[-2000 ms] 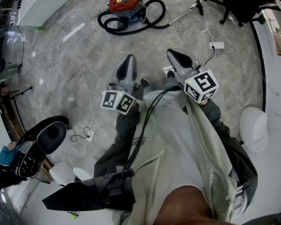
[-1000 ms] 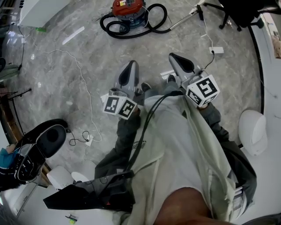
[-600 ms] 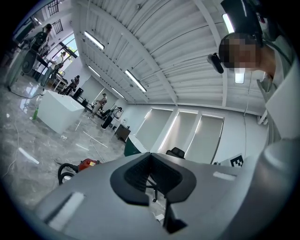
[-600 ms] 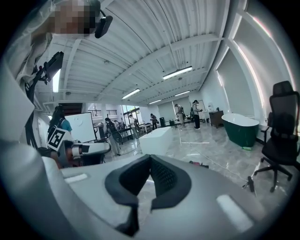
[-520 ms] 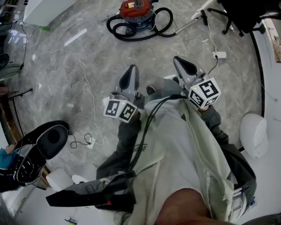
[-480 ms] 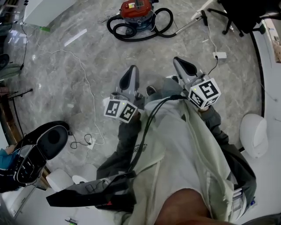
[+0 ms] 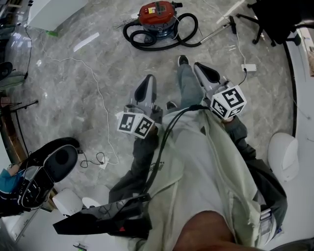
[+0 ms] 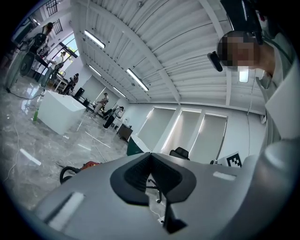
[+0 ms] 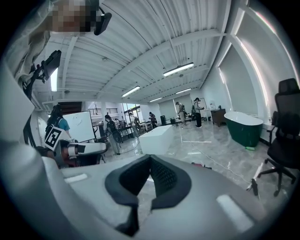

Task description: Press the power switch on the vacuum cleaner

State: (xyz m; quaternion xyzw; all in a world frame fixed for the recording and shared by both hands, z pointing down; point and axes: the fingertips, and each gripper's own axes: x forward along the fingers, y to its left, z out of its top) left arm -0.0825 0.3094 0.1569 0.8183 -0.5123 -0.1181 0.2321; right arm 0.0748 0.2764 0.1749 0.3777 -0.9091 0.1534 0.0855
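The vacuum cleaner point(image 7: 157, 11), a red drum with a black hose point(image 7: 164, 40) coiled round it, stands on the grey marble floor at the top of the head view. It lies well ahead of both grippers. My left gripper point(image 7: 146, 81) is held out at waist height, shut and holding nothing. My right gripper point(image 7: 202, 67) is beside it, likewise shut and holding nothing. In the left gripper view the jaws point(image 8: 151, 171) meet at their tips, and the vacuum cleaner point(image 8: 91, 164) shows small and low at the left. The right gripper point(image 9: 150, 169) faces an open hall.
A metal wand point(image 7: 218, 33) runs right from the hose. A white power strip point(image 7: 248, 67) and a thin white cable point(image 7: 95, 93) lie on the floor. An office chair point(image 7: 274, 19) stands at top right, a black case point(image 7: 49, 164) at lower left. My foot point(image 7: 182, 60) is forward.
The vacuum cleaner has slid lower in the head view, nearer to me. One foot has stepped forward between the grippers. Both grippers stay shut and level.
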